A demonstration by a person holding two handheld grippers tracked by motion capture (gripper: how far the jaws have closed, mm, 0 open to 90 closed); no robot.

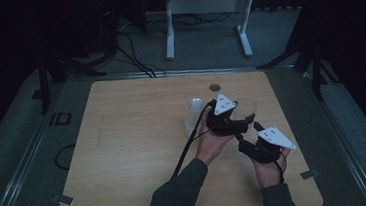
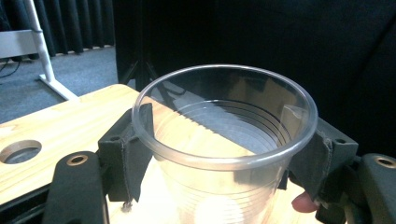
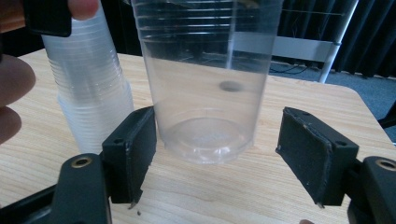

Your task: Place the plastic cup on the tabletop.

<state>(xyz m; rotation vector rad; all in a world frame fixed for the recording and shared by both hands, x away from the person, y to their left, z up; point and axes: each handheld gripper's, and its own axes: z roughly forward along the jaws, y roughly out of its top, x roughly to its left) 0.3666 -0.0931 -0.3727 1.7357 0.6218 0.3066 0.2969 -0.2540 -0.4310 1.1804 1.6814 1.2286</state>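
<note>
A clear plastic cup point(image 2: 224, 140) is held upright just above the wooden table point(image 1: 134, 147), right of centre. My left gripper point(image 2: 226, 156) is shut on it, its pads point(image 2: 133, 149) pressing the wall just under the rim from both sides. In the high view that gripper point(image 1: 240, 120) sits at the cup point(image 1: 245, 106). My right gripper point(image 3: 219, 154) stands open around the cup's base point(image 3: 205, 135): one pad point(image 3: 133, 149) is close beside the wall, the other stands well clear. In the high view the right gripper point(image 1: 247, 145) is just nearer than the left one.
A stack of nested clear cups point(image 3: 91, 93) stands on the table just left of the held cup, also in the high view point(image 1: 194, 113). A round hole point(image 1: 214, 87) is in the tabletop behind. White table legs point(image 1: 169, 29) and cables lie on the floor beyond.
</note>
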